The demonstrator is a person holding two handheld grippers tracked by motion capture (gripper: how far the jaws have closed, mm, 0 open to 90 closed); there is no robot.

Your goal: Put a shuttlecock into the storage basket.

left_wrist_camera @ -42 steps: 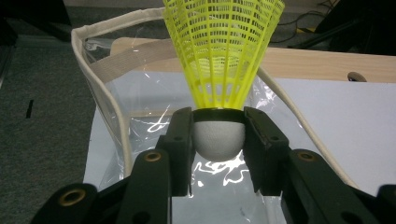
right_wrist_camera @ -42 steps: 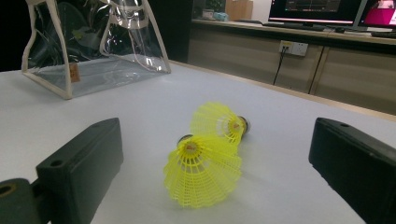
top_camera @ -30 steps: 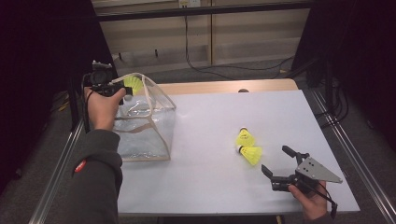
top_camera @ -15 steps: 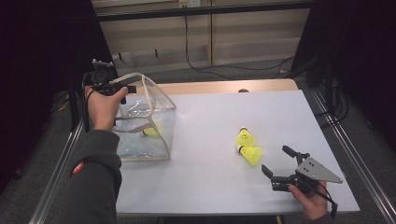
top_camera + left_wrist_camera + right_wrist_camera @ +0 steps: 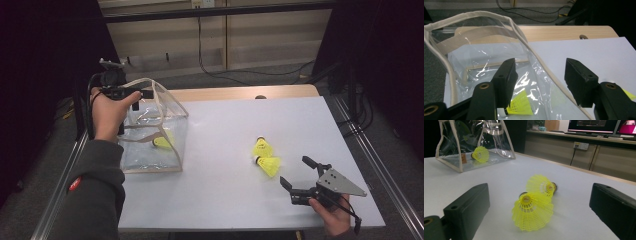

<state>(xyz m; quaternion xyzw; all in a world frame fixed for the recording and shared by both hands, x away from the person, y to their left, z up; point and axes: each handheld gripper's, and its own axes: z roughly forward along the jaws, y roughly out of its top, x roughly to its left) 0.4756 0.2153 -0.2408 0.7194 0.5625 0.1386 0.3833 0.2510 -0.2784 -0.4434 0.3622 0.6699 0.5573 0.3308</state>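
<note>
A clear bag with beige trim (image 5: pixel 172 122) stands at the table's left, and one yellow shuttlecock (image 5: pixel 162 142) lies on its bottom. My left gripper (image 5: pixel 145 94) hovers over the bag's rim; its jaws have just been opening, stand apart, and hold nothing. From the left gripper view (image 5: pixel 540 65) I look down through the bag (image 5: pixel 474 37) onto that shuttlecock (image 5: pixel 520 106). Two more yellow shuttlecocks (image 5: pixel 262 148) (image 5: pixel 269 165) lie right of centre. My right gripper (image 5: pixel 296 170) rests open just short of them. In the right gripper view (image 5: pixel 539 195) they lie between the jaws' lines, near one (image 5: pixel 532 212), far one (image 5: pixel 541 185).
The white table top (image 5: pixel 225 200) ends at a wooden strip (image 5: pixel 240 92) along the far edge. Metal rails (image 5: pixel 372 160) run down both sides. Cables (image 5: pixel 220 65) lie on the floor in front of wooden cabinets behind the table.
The left gripper held a yellow shuttlecock over the bag; its jaws opened and the shuttlecock dropped to the bag's bottom. The left hand shifted slightly. The right gripper stayed still.
</note>
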